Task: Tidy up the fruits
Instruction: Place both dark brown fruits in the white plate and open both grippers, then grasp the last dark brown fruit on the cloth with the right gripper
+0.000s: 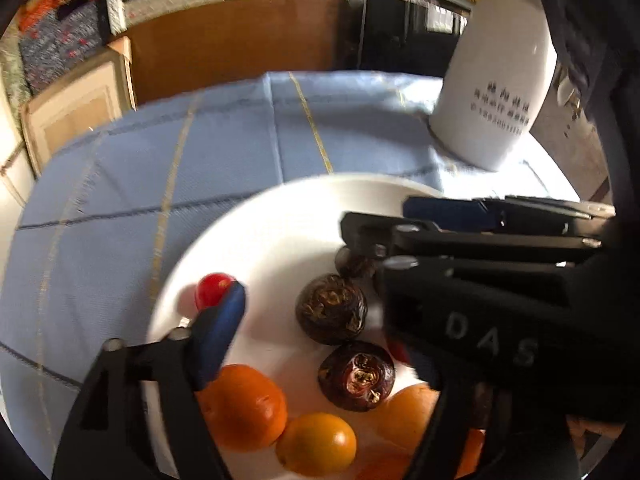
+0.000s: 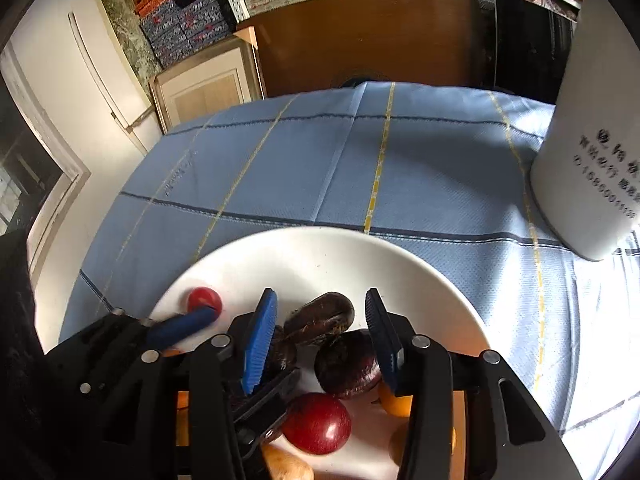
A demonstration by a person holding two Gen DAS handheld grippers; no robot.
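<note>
Cluttered storeroom shelves up top, and below them a pale blue checked tablecloth [image 2: 400,168] with a tall white printed canister [image 2: 592,160] at the right edge. Lower centre, the round white ceramic plate [image 2: 320,252] carries all the fruit.

I have both tools over it. My right gripper [image 2: 322,340] hangs with fingers apart, straddling the dark brown water chestnuts [image 2: 346,364]; nothing is pinched. My left gripper [image 1: 316,280] is spread wide too, one blue pad beside the small red cherry tomato [image 1: 210,290].

I judge this the picking step: next I should lower the right tool and close on one chestnut without nudging its neighbours.

Count: chestnuts, three; oranges [image 1: 244,408], at least three, possibly more under the tool; red fruits, two, the larger one [image 2: 318,424] at the bottom.
</note>
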